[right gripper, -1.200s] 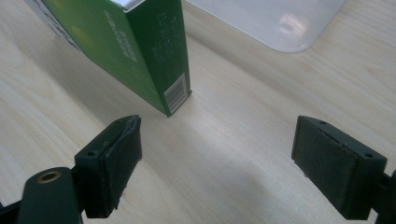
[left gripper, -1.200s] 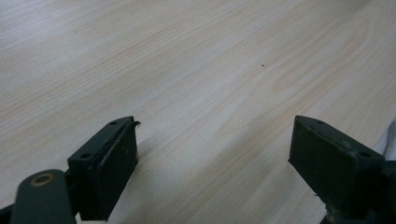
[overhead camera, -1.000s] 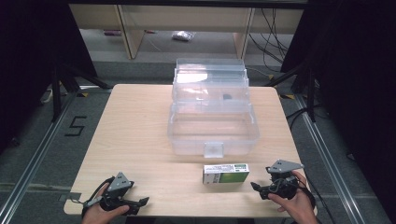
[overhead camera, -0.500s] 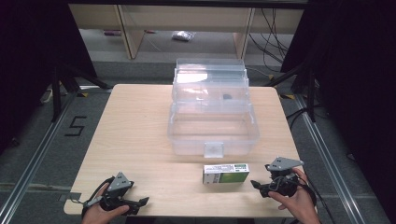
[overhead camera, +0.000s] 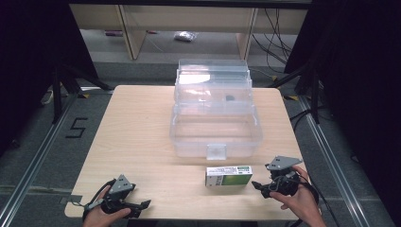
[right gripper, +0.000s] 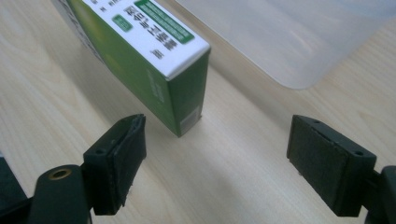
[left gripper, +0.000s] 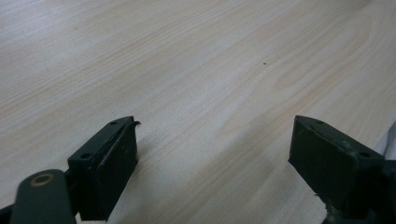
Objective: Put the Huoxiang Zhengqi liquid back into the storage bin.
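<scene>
A green and white carton (overhead camera: 228,176) lies flat near the table's front edge, just ahead of the clear tub. My right gripper (overhead camera: 257,185) rests on the table to the carton's right and points at its end. In the right gripper view the carton's corner (right gripper: 154,60) stands just beyond the jaws, apart from the pads. The right gripper (right gripper: 217,154) is open; its jaws have just been closing a little, with only bare wood between them. My left gripper (overhead camera: 144,205) lies at the front left, open (left gripper: 215,158) over bare tabletop.
A clear plastic tub (overhead camera: 215,123) with its tiered lid folded back stands in the middle of the wooden table (overhead camera: 137,137); its rounded corner (right gripper: 289,37) lies past the carton. Black cables and shelving stand beyond the far edge.
</scene>
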